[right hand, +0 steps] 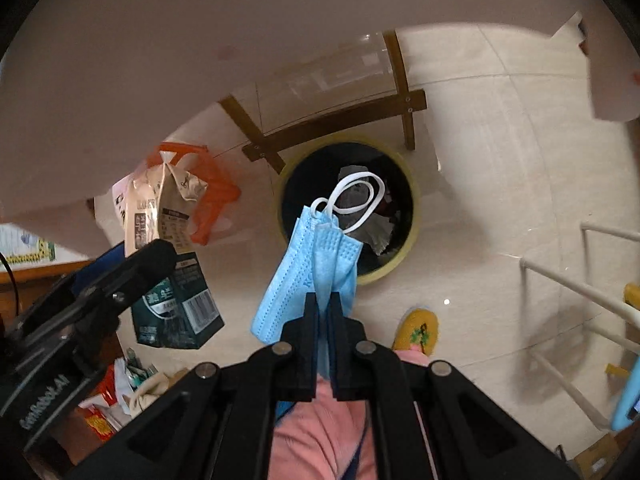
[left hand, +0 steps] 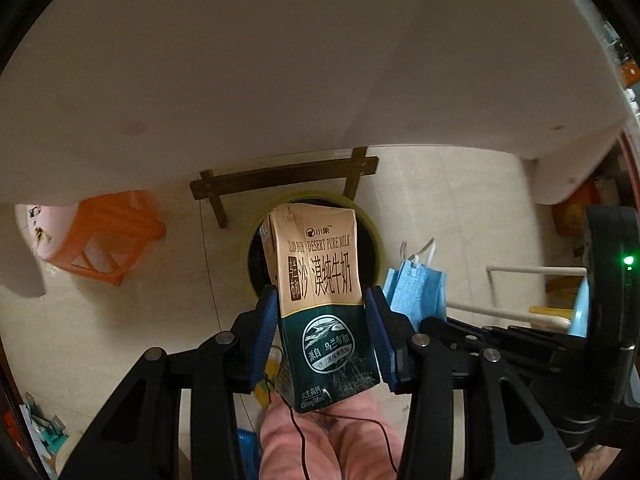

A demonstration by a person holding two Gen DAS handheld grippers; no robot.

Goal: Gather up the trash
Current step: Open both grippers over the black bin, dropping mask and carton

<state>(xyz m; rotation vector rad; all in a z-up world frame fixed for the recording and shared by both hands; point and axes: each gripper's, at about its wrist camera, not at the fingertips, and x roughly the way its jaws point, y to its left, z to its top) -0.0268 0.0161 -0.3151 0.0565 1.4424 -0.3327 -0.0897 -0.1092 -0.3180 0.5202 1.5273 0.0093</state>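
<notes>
My left gripper (left hand: 322, 312) is shut on a tan and dark green milk carton (left hand: 320, 292), blue pads pressing its two sides. The carton hangs over a round yellow-rimmed trash bin (left hand: 378, 240) on the floor. In the right wrist view the same carton (right hand: 172, 264) shows at the left, crumpled at its top. My right gripper (right hand: 324, 300) is shut on a folded blue face mask (right hand: 308, 264), whose white ear loops dangle over the bin (right hand: 412, 236). The bin has a dark inside with crumpled trash in it. The mask (left hand: 416, 292) also appears beside the carton in the left wrist view.
A white table edge (left hand: 280, 80) overhangs the bin, with a brown wooden frame (left hand: 280, 178) under it. An orange plastic stool (left hand: 116, 236) stands left of the bin. A white rack (right hand: 580, 292) is at the right. A person's pink trousers (right hand: 320, 432) and yellow slipper (right hand: 418, 330) are below.
</notes>
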